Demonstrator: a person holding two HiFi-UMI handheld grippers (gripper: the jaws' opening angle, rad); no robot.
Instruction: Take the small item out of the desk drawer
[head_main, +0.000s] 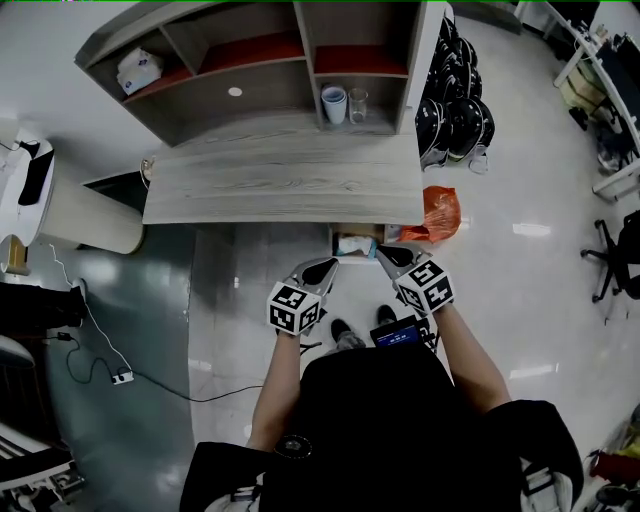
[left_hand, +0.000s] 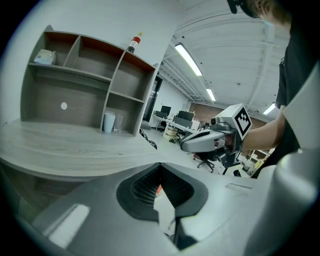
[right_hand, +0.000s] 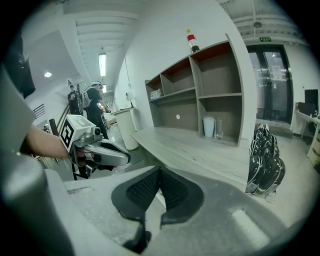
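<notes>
Under the grey wooden desk (head_main: 280, 185) a small drawer (head_main: 336, 236) stands pulled out. A pale white-and-blue item (head_main: 352, 246) lies inside it. My left gripper (head_main: 328, 264) hangs just in front of the drawer's left corner, its jaws shut and empty (left_hand: 160, 166). My right gripper (head_main: 384, 253) is at the drawer's right corner, also shut with nothing between the pads (right_hand: 160, 170). Neither touches the item. Each gripper view shows the other gripper: the right gripper (left_hand: 205, 140) and the left gripper (right_hand: 102, 152). The drawer is hidden in both.
A hutch (head_main: 250, 60) on the desk holds a cup (head_main: 334, 103), a glass (head_main: 358, 103) and a tissue box (head_main: 138, 70). An orange bag (head_main: 440, 213) and black helmets (head_main: 455, 100) sit right of the desk. A white bin (head_main: 90, 215) and a floor cable (head_main: 120, 377) are left.
</notes>
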